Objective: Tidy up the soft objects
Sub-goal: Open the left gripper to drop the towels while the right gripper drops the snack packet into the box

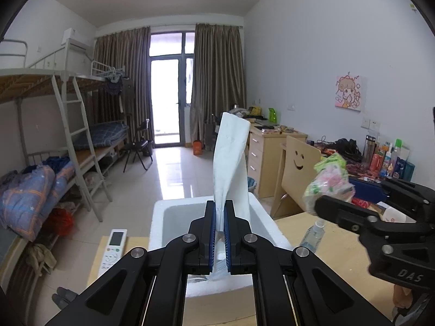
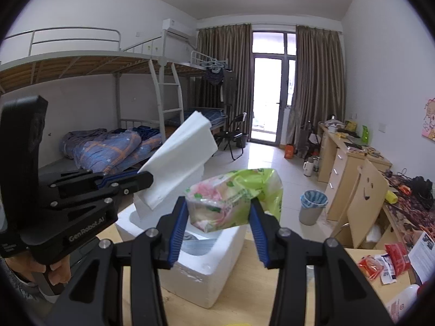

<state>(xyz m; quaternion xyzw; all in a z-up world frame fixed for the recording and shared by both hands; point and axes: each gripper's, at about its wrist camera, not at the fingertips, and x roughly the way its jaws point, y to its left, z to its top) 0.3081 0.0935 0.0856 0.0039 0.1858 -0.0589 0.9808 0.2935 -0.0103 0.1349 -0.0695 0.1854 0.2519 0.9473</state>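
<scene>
My left gripper [image 1: 220,210] is shut on a white tissue pack [image 1: 231,160] that stands up from its blue pads, held over a white foam box [image 1: 267,217] on the wooden table. In the right wrist view the same pack [image 2: 179,160] juts out from the left gripper [image 2: 146,179] at the left. My right gripper [image 2: 218,203] is shut on a green and pink plastic-wrapped tissue pack [image 2: 225,203], also above the foam box [image 2: 206,266]. That pack [image 1: 330,182] and the right gripper [image 1: 323,203] appear at the right of the left wrist view. Something grey lies inside the box.
A white remote control [image 1: 112,250] lies left of the box, a clear spray bottle [image 1: 312,235] to its right. Red snack wrappers [image 2: 386,260] and papers lie on the table at the right. A wooden chair [image 2: 361,198], a bin [image 2: 312,206], desks and bunk beds stand beyond.
</scene>
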